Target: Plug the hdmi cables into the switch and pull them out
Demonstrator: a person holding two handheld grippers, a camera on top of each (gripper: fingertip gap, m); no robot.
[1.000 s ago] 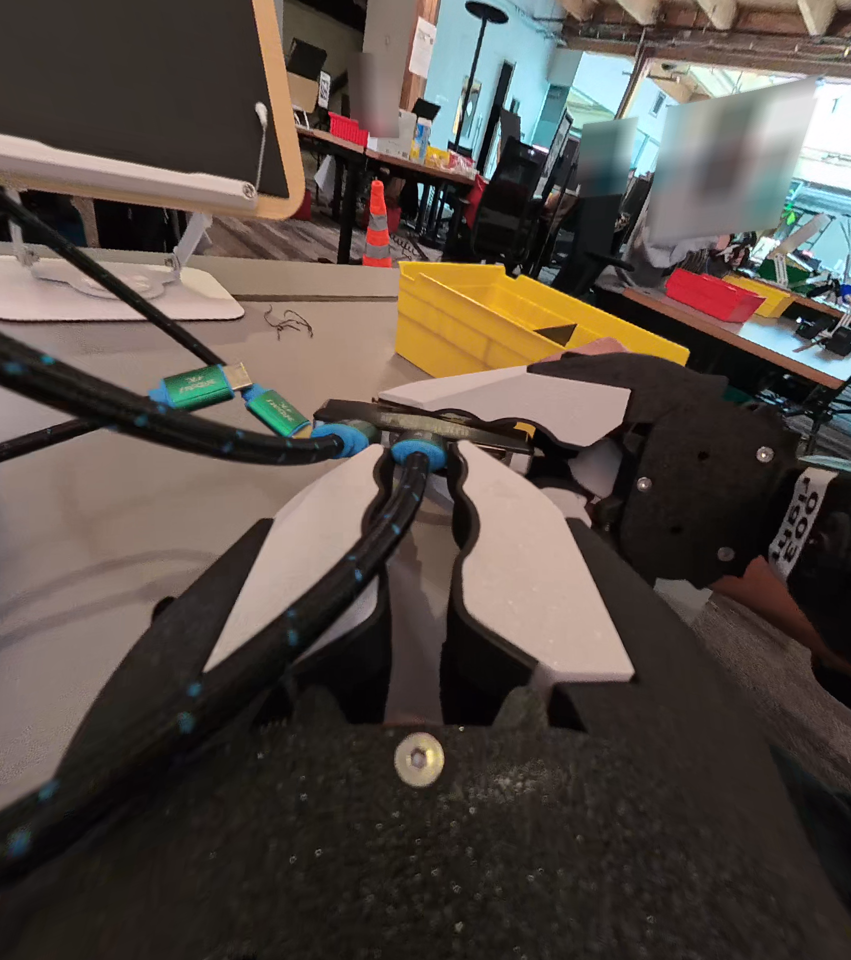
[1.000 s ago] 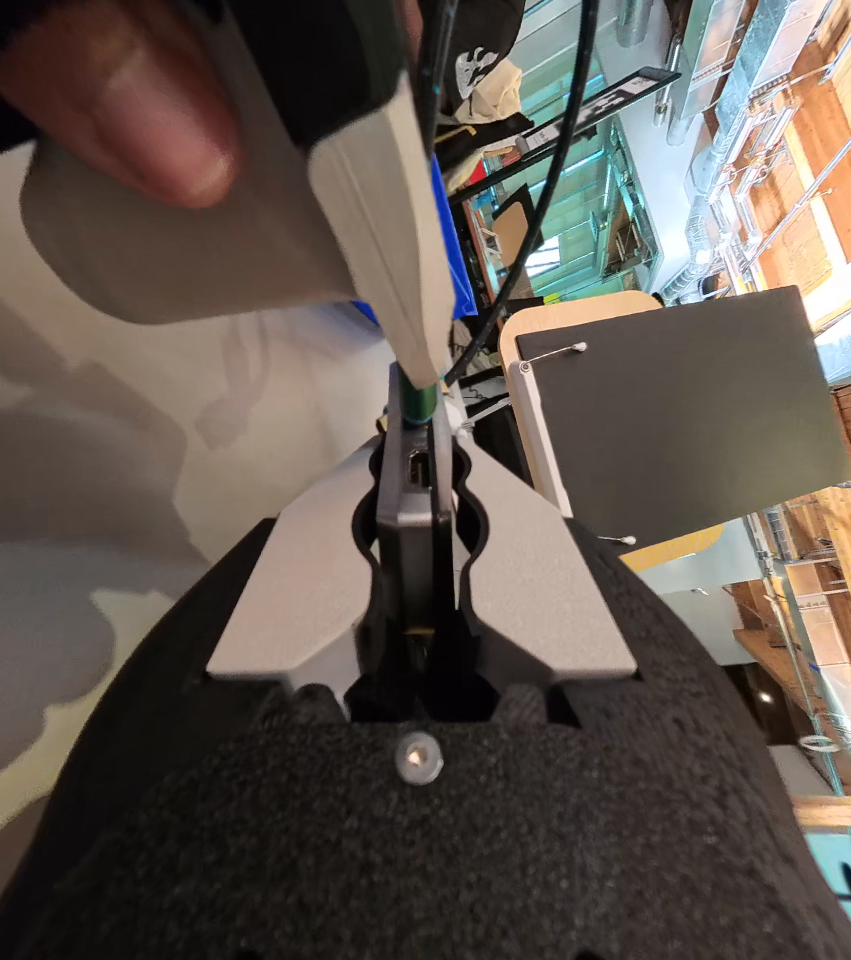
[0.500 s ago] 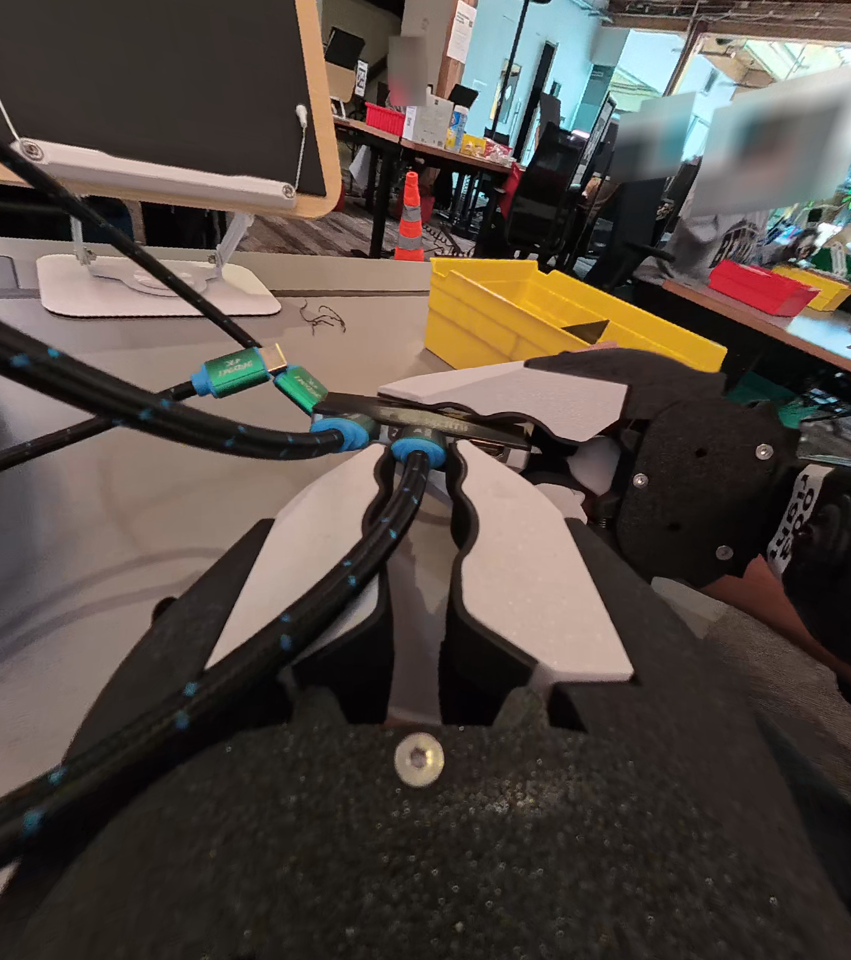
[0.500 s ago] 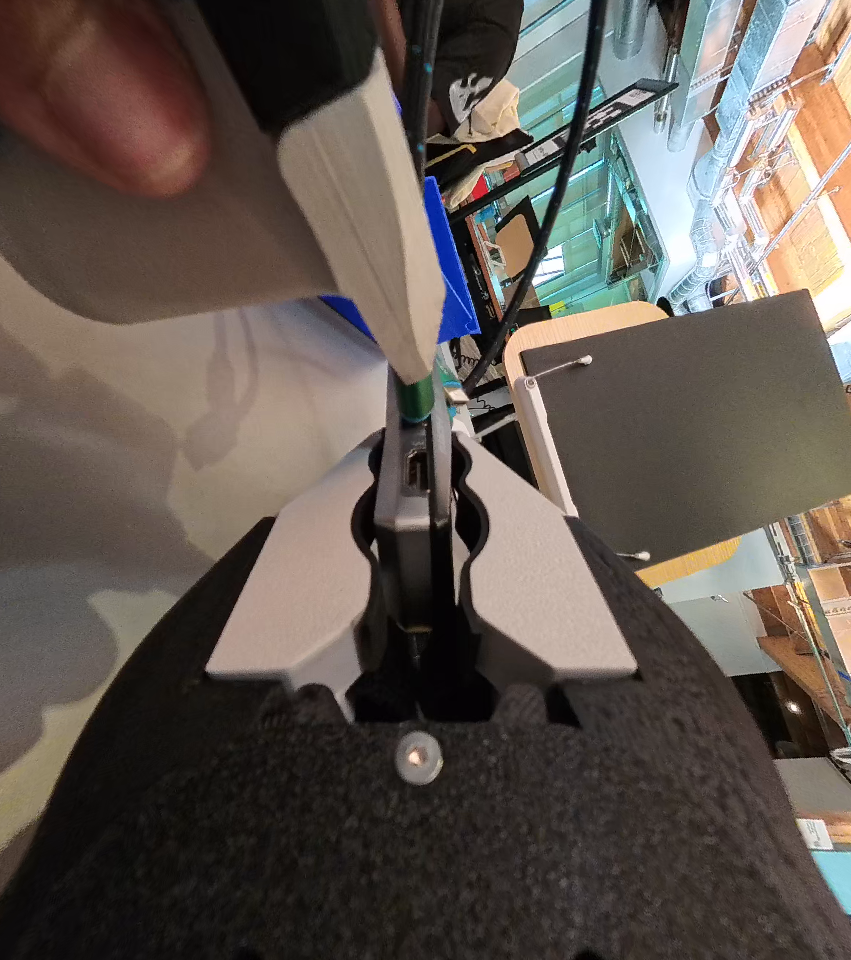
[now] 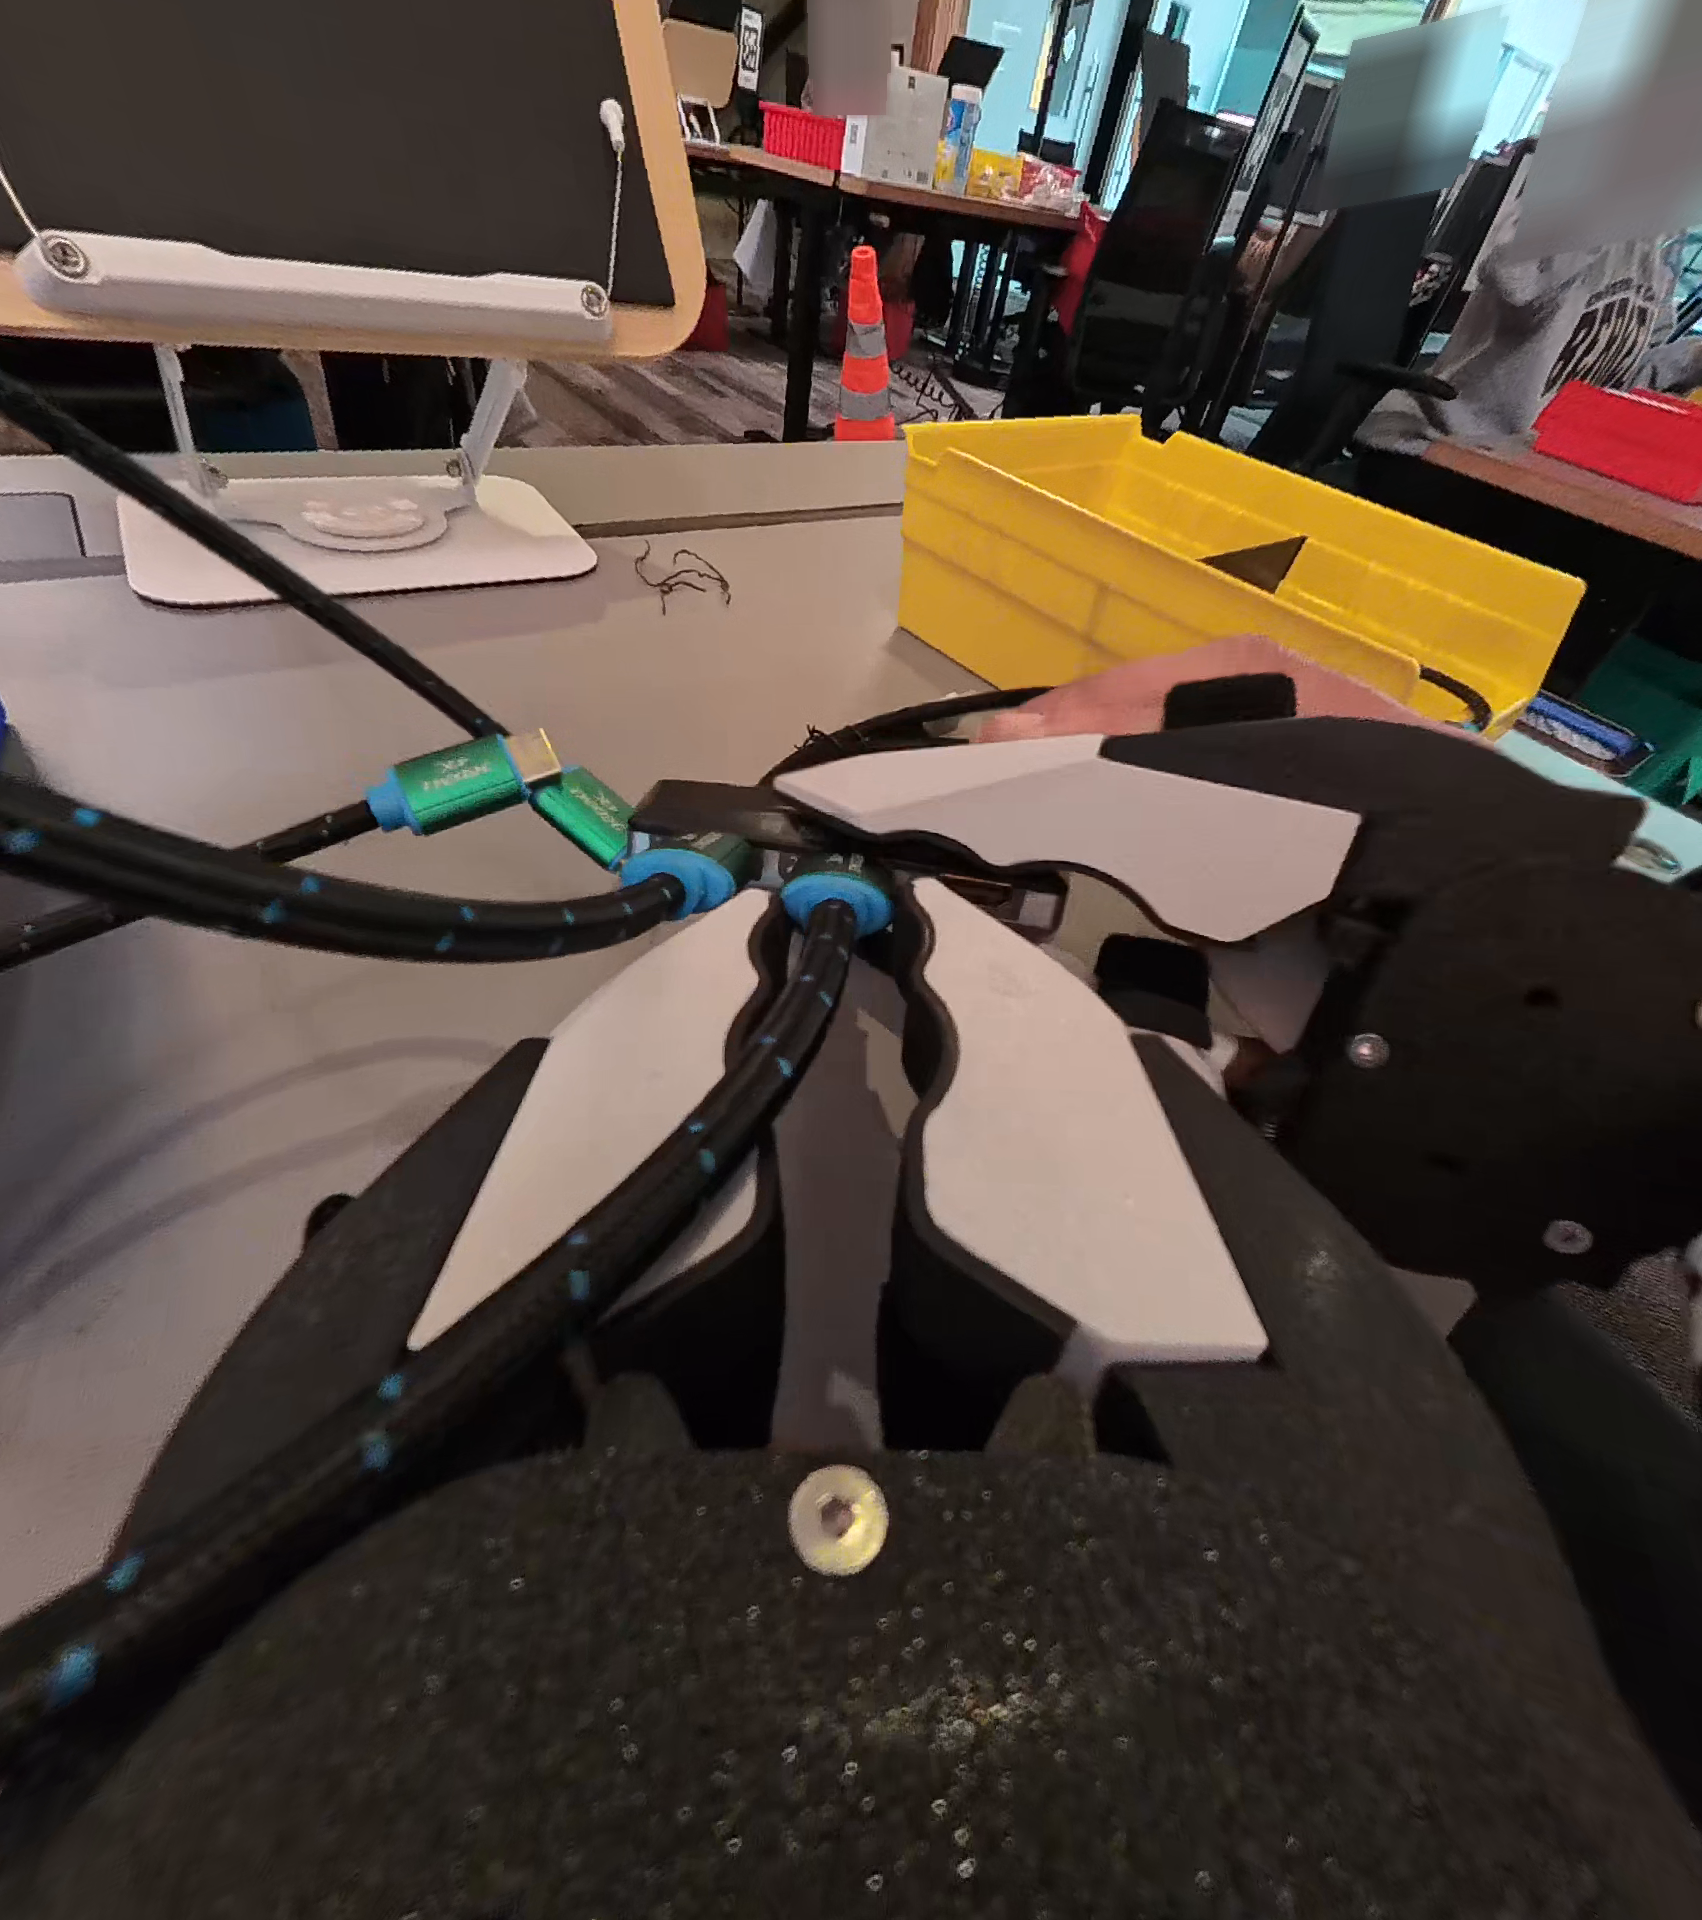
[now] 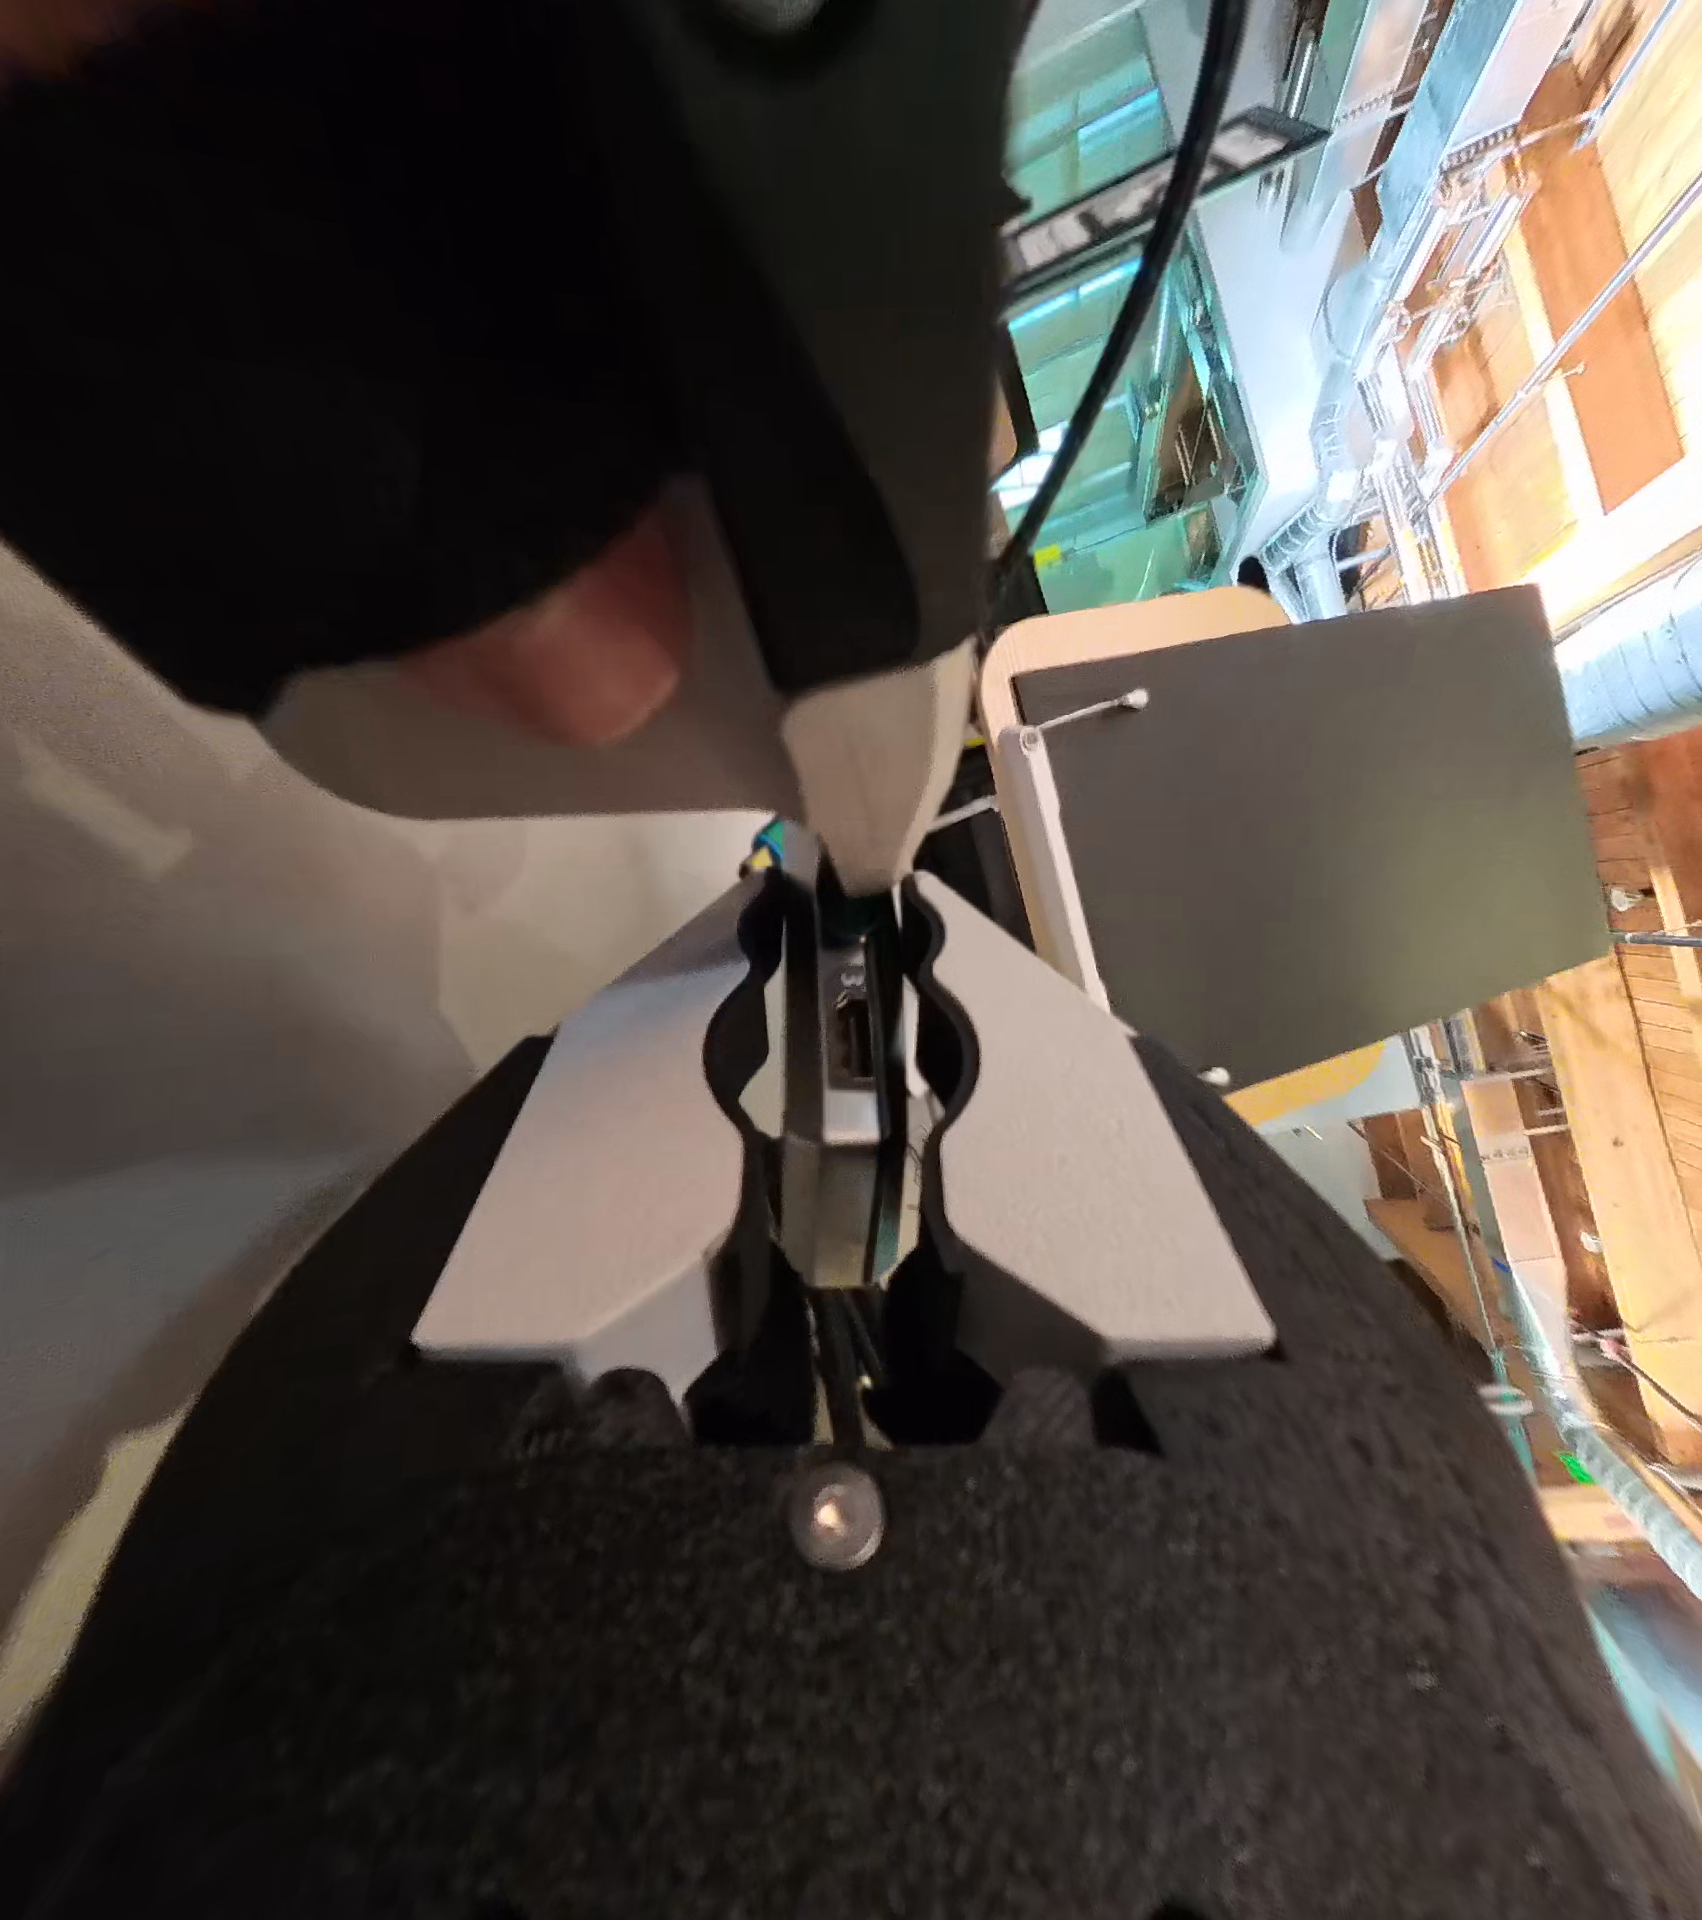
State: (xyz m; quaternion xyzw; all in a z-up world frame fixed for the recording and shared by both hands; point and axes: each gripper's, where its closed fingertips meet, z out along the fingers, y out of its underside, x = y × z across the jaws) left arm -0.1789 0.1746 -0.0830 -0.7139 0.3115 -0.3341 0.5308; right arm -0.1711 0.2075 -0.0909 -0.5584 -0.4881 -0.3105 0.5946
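**Plug pressed at the switch, one port empty**

My left claw [image 5: 831, 914] is narrow and closed on the blue collar of a braided cable [image 5: 608, 1216], right at the edge of the switch [image 5: 712, 816]. My right claw [image 6: 842, 997] is also narrow and clamps the switch body, turned on its edge in the right wrist view.

Compared with a second ago, the left claw has come closer to the switch, and from the right side its white tip now covers more of the green plug. The empty port [image 6: 852, 1044] next to it stands clearer than before. I judge that this plug is now going in or is almost seated, though the contact itself is hidden. I cannot tell from here whether the second plug [image 5: 681, 878], just to the left, sits in the switch. A third plug [image 5: 462, 795] lies free on the table [image 5: 203, 1091], farther left, with its gold metal end bare.

The cables are thick, black, woven with blue specks, and look stiff. The plugs are shiny green metal with soft blue collars. The switch is a thin, flat, dark box with hard edges. Far right stands a yellow plastic bin [image 5: 1190, 551]; far left a dark board on a white stand [image 5: 348, 530].
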